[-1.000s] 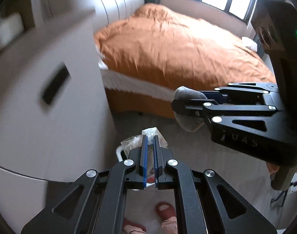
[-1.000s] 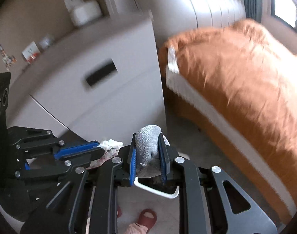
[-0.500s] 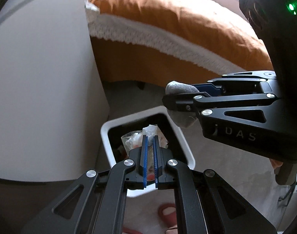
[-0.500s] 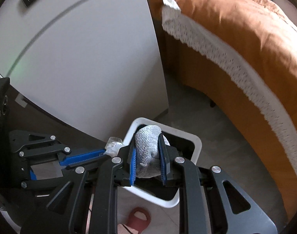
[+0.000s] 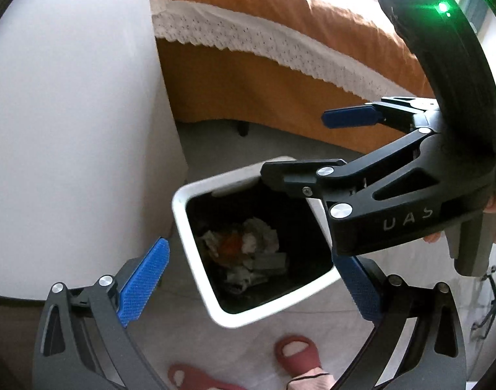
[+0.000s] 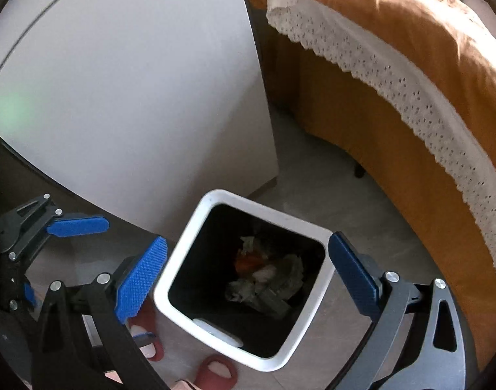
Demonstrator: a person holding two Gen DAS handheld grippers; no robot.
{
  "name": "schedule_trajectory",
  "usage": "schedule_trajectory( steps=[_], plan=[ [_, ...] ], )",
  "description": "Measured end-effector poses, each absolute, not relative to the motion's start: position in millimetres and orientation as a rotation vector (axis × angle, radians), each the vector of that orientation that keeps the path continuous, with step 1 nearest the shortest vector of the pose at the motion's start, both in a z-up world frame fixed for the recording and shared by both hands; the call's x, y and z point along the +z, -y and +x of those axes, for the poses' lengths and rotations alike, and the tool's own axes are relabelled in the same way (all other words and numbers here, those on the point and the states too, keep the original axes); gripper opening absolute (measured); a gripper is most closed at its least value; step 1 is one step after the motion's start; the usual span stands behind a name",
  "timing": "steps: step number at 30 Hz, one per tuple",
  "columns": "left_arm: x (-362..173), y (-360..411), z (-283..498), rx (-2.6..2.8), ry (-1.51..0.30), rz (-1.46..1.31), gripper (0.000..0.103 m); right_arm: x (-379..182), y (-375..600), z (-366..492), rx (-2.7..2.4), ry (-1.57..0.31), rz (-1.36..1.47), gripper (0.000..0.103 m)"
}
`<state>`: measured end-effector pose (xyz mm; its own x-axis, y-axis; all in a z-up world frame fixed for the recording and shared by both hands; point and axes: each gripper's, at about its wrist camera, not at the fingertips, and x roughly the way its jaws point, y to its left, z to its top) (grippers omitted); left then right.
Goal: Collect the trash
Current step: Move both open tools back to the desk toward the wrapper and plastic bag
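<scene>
From the left wrist: left gripper (image 5: 252, 271) spread wide and opening, blue pads (image 5: 143, 274) far apart with nothing pinched, poised directly over a white-rimmed trash bin (image 5: 195, 250) on the pale floor. Inside the bin's dark liner, a heap of crumpled trash (image 5: 248, 253), whitish paper with an orange scrap. Right gripper (image 5: 326, 149) reaching in from the right above the bin's far corner, also splayed and empty. White cabinet (image 5: 78, 113) to the left, just beside the bin; orange bed (image 5: 280, 32) with a lace-edged sheet behind; red slippers (image 5: 296, 351) on feet at the bottom edge. From the right wrist: right gripper (image 6: 248, 279) opening, pads either side of the bin (image 6: 169, 279) and clear of its rim, gripping nothing. Trash (image 6: 264, 276) lying at the bin's bottom. Left gripper (image 6: 65, 237) at the far left, jaws apart, empty. Cabinet (image 6: 134, 81) above, bed (image 6: 410, 65) to the right, slippers (image 6: 215, 370) below.
</scene>
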<state>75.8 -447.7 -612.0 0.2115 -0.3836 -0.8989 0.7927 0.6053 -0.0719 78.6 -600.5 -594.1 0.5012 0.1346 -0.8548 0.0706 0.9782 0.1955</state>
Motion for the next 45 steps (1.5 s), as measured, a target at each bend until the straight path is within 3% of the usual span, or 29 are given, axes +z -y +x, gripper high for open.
schedule_trajectory(
  steps=[12, 21, 28, 36, 45],
  plan=[
    [-461, 441, 75, -0.862, -0.988, 0.373, 0.098, -448, 586, 81, -0.003, -0.971, 0.146, 0.099],
    [-283, 396, 68, -0.811, -0.802, 0.243, 0.098, -274, 554, 85, 0.014, -0.711, 0.138, 0.099],
    [-200, 331, 83, -0.656, -0.687, 0.206, 0.098, -180, 506, 104, 0.086, -0.566, 0.077, 0.099],
    [-132, 240, 115, -0.436, -0.628, 0.104, 0.098, -115, 442, 129, 0.188, -0.473, 0.026, 0.099],
    [-103, 157, 168, -0.176, -0.601, 0.024, 0.098, -96, 352, 194, 0.331, -0.445, -0.023, 0.099]
  ],
)
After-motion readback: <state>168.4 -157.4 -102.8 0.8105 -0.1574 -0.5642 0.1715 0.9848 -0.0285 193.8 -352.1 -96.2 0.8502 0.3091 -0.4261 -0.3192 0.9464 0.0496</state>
